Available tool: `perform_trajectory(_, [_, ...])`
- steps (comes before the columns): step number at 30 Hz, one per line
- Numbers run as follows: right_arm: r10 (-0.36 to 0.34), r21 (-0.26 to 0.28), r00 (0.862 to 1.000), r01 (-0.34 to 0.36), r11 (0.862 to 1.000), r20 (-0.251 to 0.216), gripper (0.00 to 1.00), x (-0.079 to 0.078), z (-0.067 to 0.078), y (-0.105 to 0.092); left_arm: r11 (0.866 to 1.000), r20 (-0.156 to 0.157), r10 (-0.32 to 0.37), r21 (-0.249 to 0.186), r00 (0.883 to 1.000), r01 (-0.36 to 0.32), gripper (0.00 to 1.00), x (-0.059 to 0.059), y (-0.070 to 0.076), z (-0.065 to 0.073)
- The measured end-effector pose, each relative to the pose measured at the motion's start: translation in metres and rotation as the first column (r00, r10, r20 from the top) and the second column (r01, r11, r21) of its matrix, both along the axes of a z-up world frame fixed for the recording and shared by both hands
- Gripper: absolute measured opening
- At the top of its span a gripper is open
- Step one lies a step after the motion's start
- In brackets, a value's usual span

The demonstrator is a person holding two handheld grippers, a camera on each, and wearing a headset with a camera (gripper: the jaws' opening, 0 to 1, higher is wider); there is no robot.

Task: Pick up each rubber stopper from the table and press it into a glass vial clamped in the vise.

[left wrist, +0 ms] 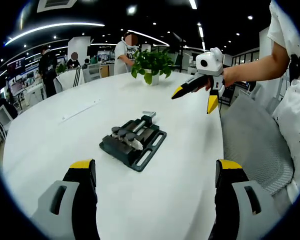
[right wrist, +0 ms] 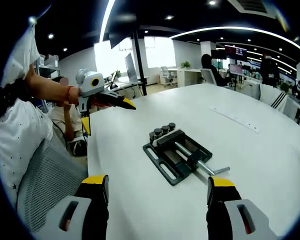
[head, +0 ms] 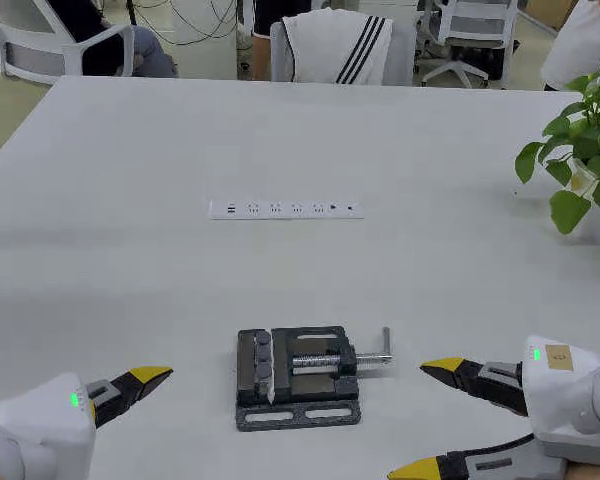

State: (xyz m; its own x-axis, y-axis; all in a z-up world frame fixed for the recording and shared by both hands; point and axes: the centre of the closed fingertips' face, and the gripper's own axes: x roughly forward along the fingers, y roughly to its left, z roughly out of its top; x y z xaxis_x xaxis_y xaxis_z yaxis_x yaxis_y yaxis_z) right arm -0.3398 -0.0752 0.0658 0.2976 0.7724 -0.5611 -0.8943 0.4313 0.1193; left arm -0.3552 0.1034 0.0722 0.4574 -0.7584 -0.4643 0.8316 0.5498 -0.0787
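Here left gripper [left wrist: 155, 166], right gripper [right wrist: 158, 180] flank vise [head: 300, 412] holding vials [head: 264, 357]; fingers [left wrist: 82, 200] spread, empty.

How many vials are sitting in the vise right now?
3 vials stand in a row in the vise: one at each end, one between. Others might be hidden.

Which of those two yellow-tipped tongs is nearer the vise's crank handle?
The right tongs: they hover off the handle end of the vise, while the left tongs are on the opposite side, by the clamped vials.
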Motion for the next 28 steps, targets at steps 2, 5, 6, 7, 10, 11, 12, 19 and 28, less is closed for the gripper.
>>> perform_trajectory(2, [0.001,-0.003,1.000,-0.001,1.000,0.004,0.79,-0.0005,0.0011,-0.0007,1.000,0.002,0.001,-0.003,1.000,-0.001,0.99,-0.0002,0.0001,0.0011])
perform_trajectory(5, [-0.003,-0.001,1.000,0.003,1.000,0.006,0.79,-0.0011,0.0033,-0.0011,1.000,0.006,0.001,-0.001,1.000,-0.001,0.99,-0.0006,-0.0001,0.0024])
perform_trajectory(6, [-0.003,-0.001,1.000,0.003,1.000,0.007,0.79,-0.0014,0.0039,-0.0011,1.000,0.007,0.000,-0.001,1.000,0.000,0.99,-0.0007,0.0000,0.0026])
perform_trajectory(7, [-0.002,-0.001,1.000,0.002,1.000,0.007,0.78,-0.0017,0.0046,-0.0012,1.000,0.008,0.000,0.000,1.000,0.000,0.99,-0.0007,-0.0002,0.0028])
perform_trajectory(10, [-0.001,-0.004,1.000,0.001,1.000,0.010,0.79,-0.0024,0.0061,-0.0012,1.000,0.010,0.000,-0.002,1.000,0.000,0.99,-0.0006,-0.0007,0.0032])
perform_trajectory(11, [0.000,-0.003,1.000,0.001,1.000,0.010,0.79,-0.0026,0.0068,-0.0011,1.000,0.010,0.000,-0.002,1.000,0.000,0.99,-0.0007,-0.0009,0.0033])
perform_trajectory(12, [0.000,-0.001,1.000,0.000,1.000,0.010,0.79,-0.0022,0.0074,-0.0015,1.000,0.009,-0.001,-0.002,1.000,0.001,0.99,-0.0009,-0.0013,0.0032])
perform_trajectory(19, [0.000,-0.003,1.000,0.000,1.000,0.014,0.78,-0.0014,0.0085,-0.0030,1.000,0.010,-0.002,-0.003,1.000,0.002,0.99,-0.0008,-0.0022,0.0019])
perform_trajectory(28, [0.004,-0.007,1.000,-0.004,1.000,0.013,0.78,-0.0014,0.0076,-0.0040,1.000,0.009,-0.002,-0.001,1.000,0.002,0.99,-0.0015,-0.0021,0.0011])
